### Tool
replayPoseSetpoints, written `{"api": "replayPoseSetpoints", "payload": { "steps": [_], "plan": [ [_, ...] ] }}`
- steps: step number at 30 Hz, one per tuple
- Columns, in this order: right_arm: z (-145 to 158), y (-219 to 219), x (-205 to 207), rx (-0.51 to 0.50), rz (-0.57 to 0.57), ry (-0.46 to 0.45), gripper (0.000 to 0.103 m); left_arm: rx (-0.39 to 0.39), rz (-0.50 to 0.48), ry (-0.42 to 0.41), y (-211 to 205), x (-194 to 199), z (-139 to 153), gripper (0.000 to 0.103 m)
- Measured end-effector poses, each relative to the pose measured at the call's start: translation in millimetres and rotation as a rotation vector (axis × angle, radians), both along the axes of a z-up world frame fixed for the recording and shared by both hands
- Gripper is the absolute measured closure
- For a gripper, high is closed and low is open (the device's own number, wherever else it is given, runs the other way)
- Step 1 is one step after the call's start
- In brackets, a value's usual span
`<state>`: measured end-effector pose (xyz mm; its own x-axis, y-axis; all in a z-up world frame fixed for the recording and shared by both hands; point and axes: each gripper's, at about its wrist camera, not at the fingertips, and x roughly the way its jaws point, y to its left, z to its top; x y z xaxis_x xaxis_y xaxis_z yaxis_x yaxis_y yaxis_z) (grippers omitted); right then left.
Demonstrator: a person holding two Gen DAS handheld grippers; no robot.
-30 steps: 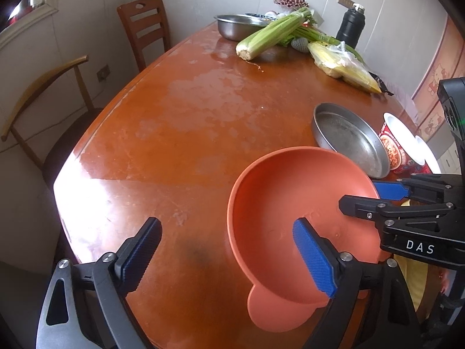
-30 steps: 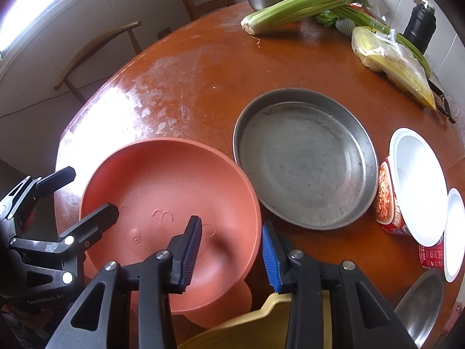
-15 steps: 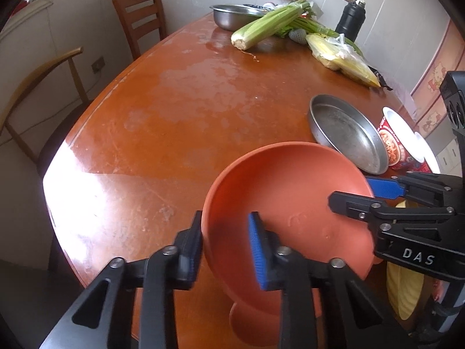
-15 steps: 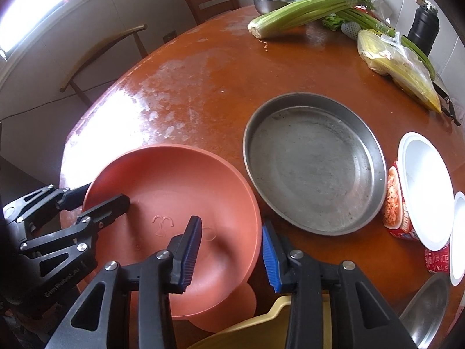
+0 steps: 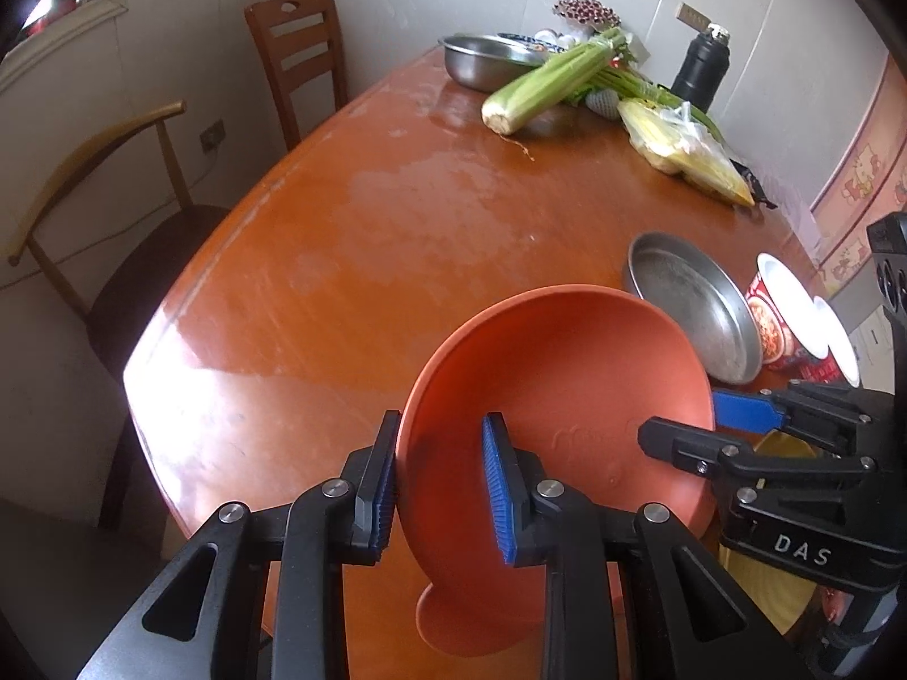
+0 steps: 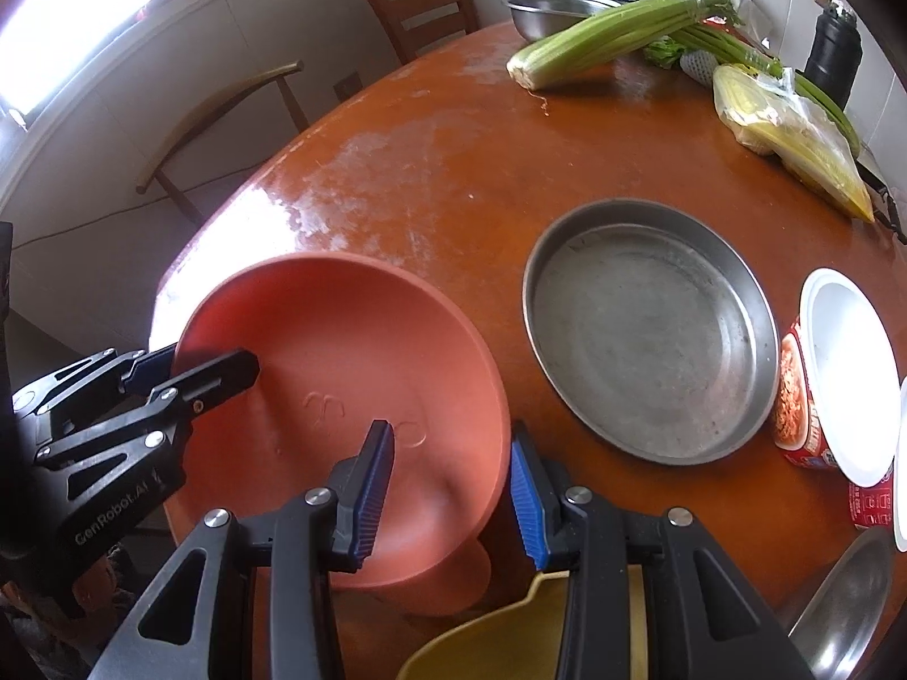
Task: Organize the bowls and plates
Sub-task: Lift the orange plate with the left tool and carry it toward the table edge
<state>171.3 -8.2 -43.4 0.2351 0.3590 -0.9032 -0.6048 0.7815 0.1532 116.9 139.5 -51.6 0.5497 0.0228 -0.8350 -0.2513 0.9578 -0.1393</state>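
A wide orange bowl point(image 5: 567, 374) point(image 6: 340, 374) is held tilted over the brown table point(image 5: 340, 283) near its front edge. My left gripper point(image 5: 441, 425) is shut on the bowl's left rim, one pad inside and one outside. My right gripper point(image 6: 450, 430) is shut on the opposite rim. Each gripper also shows in the other's view: the right gripper point(image 5: 680, 413) and the left gripper point(image 6: 210, 357). A yellow dish point(image 6: 499, 640) lies partly hidden under the right gripper. An empty steel pan point(image 6: 652, 334) sits just right of the bowl.
Two red cups with white lids point(image 6: 844, 374) stand right of the pan, and a steel dish point(image 6: 844, 606) is at the lower right. Celery point(image 5: 544, 85), bagged corn point(image 5: 680, 153), a black flask point(image 5: 700, 68) and a steel bowl point(image 5: 482, 59) sit at the far end. Two chairs point(image 5: 295, 51) stand to the left.
My left gripper went from wide open to shut on the orange bowl's left rim. The bowl has tipped up on that side. The right gripper kept its grip.
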Motion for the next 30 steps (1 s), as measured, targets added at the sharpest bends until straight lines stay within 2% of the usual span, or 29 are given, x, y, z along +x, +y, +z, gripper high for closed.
{"api": "replayPoseSetpoints", "payload": {
  "steps": [14,23,30],
  "plan": [
    [11,18,14,0.078,-0.044,0.020,0.063,0.032,0.028,-0.007,34,36,6,0.074],
    [7,17,24,0.105,-0.111,0.014,0.062,0.055,-0.013,0.006,37,68,-1,0.073],
    [-2,18,32,0.095,-0.141,0.026,0.062,0.040,-0.054,0.027,38,88,-11,0.072]
  ]
}}
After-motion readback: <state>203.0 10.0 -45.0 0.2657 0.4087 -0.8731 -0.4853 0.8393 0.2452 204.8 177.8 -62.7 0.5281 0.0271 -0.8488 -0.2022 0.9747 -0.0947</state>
